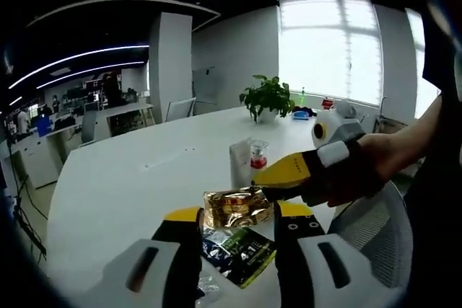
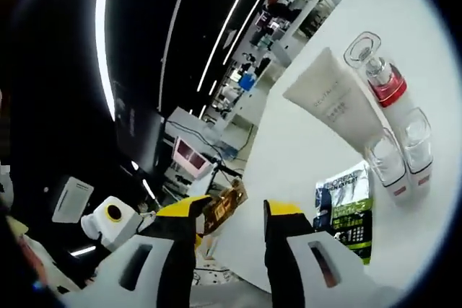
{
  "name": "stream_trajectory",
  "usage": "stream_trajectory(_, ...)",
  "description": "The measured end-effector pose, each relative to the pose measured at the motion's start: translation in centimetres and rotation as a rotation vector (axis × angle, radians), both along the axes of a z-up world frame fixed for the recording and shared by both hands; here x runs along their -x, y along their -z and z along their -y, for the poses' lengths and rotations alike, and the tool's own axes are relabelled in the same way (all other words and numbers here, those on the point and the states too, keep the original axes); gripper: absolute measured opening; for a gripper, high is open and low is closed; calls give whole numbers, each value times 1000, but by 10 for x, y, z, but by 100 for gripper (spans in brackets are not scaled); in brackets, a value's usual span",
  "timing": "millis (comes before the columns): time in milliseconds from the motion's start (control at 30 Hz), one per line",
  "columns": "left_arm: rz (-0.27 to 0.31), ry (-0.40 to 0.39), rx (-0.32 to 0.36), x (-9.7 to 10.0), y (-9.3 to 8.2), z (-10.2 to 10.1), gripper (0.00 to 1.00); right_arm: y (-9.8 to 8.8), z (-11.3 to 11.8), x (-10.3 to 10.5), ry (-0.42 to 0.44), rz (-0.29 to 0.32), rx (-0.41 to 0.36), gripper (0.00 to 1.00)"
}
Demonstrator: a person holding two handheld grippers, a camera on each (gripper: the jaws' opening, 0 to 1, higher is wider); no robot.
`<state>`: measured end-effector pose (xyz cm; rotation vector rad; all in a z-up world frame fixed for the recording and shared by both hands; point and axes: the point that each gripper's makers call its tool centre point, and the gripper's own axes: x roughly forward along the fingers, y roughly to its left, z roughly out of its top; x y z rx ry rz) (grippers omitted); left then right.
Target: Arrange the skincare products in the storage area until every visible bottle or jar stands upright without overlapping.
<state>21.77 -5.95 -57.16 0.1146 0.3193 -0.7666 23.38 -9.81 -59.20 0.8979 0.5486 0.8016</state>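
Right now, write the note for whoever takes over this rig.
Left tool: jaws on either side of the gold packet; whether they clamp it is unclear.
Right tool: jaws apart, one tip at the same packet.
On the table: the white tube and red bottle stand upright side by side; two small bottles stand beside them. The green sachet lies flat near the tools.
Done: tube and bottles upright.
Left: place the gold packet and sachet without overlap.
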Motion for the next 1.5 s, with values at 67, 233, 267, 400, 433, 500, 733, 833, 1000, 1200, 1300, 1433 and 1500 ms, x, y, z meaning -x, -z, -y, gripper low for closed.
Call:
stream_trajectory(67,2,3,1,0,0,0,37,-2,-1,1,0,-4,-10,29)
stream_trajectory(233,0,11,6,1,-1,3,37,-4,-3,2,-6,-19,-38,8)
stream_trajectory(267,-1,14,9,1,-2,4,37,-4,-3,2,-3,-31,-48,6)
stream_trajectory(400,-11,14,4,1,1,5,38,-6,-1,1,11,-56,-88,3)
stream_trajectory(433,-15,14,2,1,2,5,38,-6,0,1,14,-58,-96,2)
stream_trajectory(500,-14,20,8,3,1,6,30,-6,2,1,20,-55,-84,1)
stream_trajectory(733,-49,-1,46,1,1,2,37,-8,4,2,27,-64,-101,1)
stream_trajectory(833,-90,-16,110,1,1,0,41,-10,4,3,17,-66,-111,1)
stream_trajectory(1000,-265,-39,347,4,-1,-7,34,-17,2,5,-9,-56,-138,1)
stream_trajectory(1200,-415,24,517,14,1,-10,28,-24,-3,8,-51,-35,-139,1)
stream_trajectory(1300,-427,12,572,12,1,-16,21,-27,-8,10,-69,-30,-141,1)
stream_trajectory(1433,-429,5,589,12,0,-18,12,-28,-13,13,-93,-22,-135,1)
stream_trajectory(1500,-430,7,589,12,0,-18,7,-28,-15,14,-104,-19,-129,1)
